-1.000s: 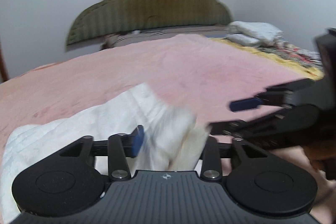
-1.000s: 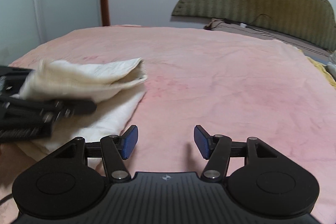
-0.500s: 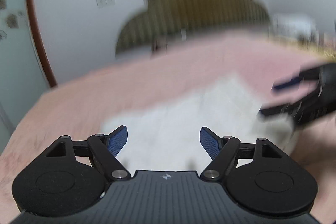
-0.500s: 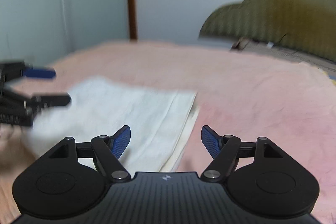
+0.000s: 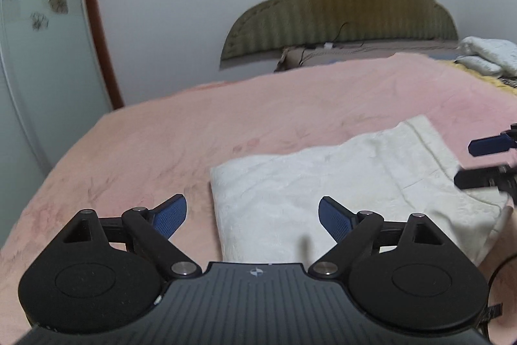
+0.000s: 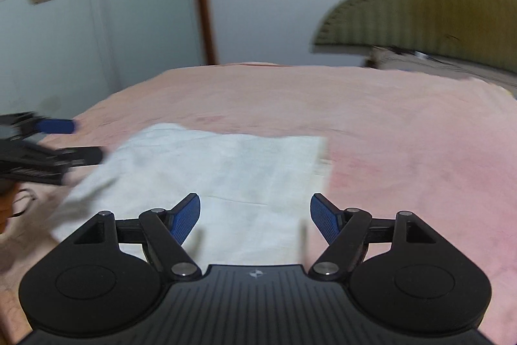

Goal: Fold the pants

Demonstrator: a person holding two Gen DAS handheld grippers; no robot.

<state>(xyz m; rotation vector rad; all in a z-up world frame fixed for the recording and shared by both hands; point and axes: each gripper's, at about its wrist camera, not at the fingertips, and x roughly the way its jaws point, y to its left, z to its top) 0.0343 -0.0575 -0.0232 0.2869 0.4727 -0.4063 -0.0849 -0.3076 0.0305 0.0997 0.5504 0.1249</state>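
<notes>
White pants (image 5: 339,183) lie folded into a flat rectangle on the pink bed cover (image 5: 226,118). My left gripper (image 5: 252,215) hovers over their left edge, its jaws opening wide with nothing held between them. In the right wrist view the same pants (image 6: 226,170) lie ahead, and my right gripper (image 6: 255,217) stands open above their near edge, its blue pads clear of the cloth. The right gripper (image 5: 484,160) shows at the right edge of the left wrist view. The left gripper (image 6: 55,144) shows at the left edge of the right wrist view.
An olive scalloped headboard (image 5: 349,2) stands at the far end of the bed. White bedding (image 5: 488,52) is piled at the far right. A wall with a brown door frame (image 5: 97,21) runs along the left. The bed's left edge (image 5: 80,144) curves away nearby.
The left gripper let go of the pants, opened wide and swung left. The lifted fold has dropped flat onto the bed. The right gripper opened a little and turned toward the pants.
</notes>
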